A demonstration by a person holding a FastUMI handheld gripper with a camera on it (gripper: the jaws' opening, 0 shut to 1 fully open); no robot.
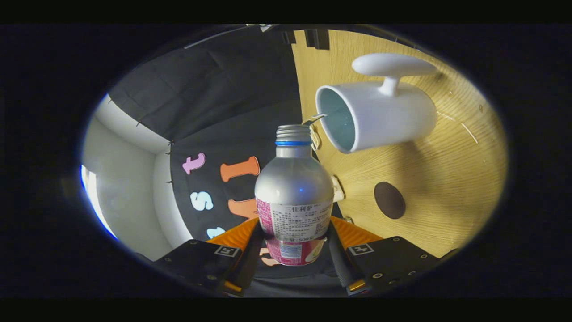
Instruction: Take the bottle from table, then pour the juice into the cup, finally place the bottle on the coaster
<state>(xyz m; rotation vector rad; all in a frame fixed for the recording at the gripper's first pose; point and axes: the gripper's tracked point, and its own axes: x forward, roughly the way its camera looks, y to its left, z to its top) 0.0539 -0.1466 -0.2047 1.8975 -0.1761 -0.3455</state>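
The gripper [295, 250] had both fingers pressed against the lower body of the bottle [294, 197], one on each flank, so the bottle sat clamped between them. The bottle was a matte silver metal one, round-shouldered, narrowing to a short threaded neck with a thin blue ring beneath the threads. The neck was uncapped. A label wrapped its lower half, white with small print over a pink band; the print was too small to make out.

The view was rolled, so the wooden table [429, 197] rose like a wall from about 12 o'clock round to 4 o'clock of the bottle. Its surface was pale, with a fine curved grain.

At roughly 1 o'clock of the bottle's mouth stood the cup [380, 116], a glossy white ceramic mug, cylindrical, with a broad flat handle. Its open mouth faced the bottle's neck, near it but apart, and its inside looked pale blue-grey.

At about 3 o'clock of the bottle's shoulder lay the coaster [389, 200], a small dark brown disc flat on the wood, well apart from the cup.
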